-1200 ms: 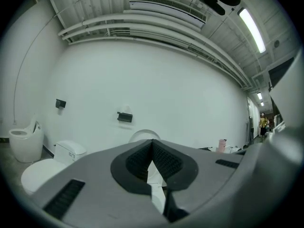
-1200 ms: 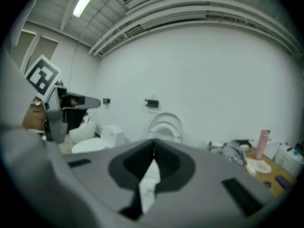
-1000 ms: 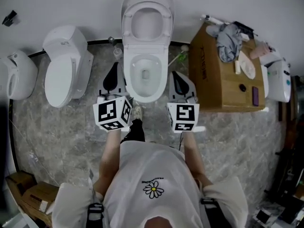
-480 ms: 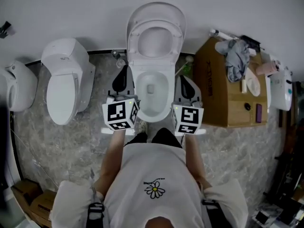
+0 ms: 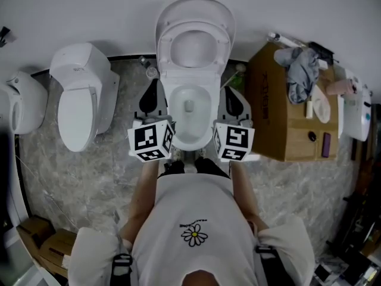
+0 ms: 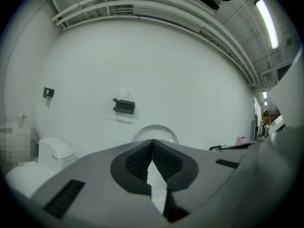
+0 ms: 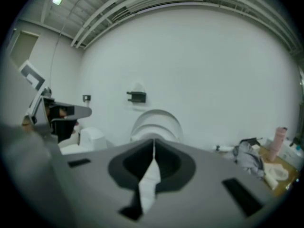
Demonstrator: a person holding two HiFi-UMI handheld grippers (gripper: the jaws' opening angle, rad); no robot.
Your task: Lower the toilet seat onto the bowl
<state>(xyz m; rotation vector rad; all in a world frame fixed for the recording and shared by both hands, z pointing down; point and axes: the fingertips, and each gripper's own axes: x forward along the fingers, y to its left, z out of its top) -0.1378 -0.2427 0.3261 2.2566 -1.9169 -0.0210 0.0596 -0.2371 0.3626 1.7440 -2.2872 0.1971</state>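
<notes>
Both grippers have come forward and in toward the toilet since a second ago, and they now flank its bowl [image 5: 169,117]. From the head view we see the left gripper [image 5: 152,86] just beside the bowl's left side and the right gripper [image 5: 230,90] just beside its right side, neither one touching the porcelain as far as we can tell. The toilet seat [image 5: 222,43] stands raised against the lid, back by the wall, well apart from both grippers. A second toilet [image 5: 80,97] sits to the left with its lid down, and a cardboard box [image 5: 277,115] with a grey cloth [image 5: 302,70] on top stands to the right on the marble floor [image 5: 89,177].

From the left gripper view we see the left gripper [image 6: 152,144] clenched, pads meeting at their tips with nothing between them. The lid's rounded top [image 6: 156,129] rises behind the jaws, under a dark wall bracket [image 6: 124,106].

From the right gripper view the right gripper [image 7: 153,142] is likewise clamped together and empty. The raised seat and lid [image 7: 156,123] stand straight ahead; the pale sliver below the pads is probably the bowl. A pink bottle [image 7: 279,141] stands at the far right.
</notes>
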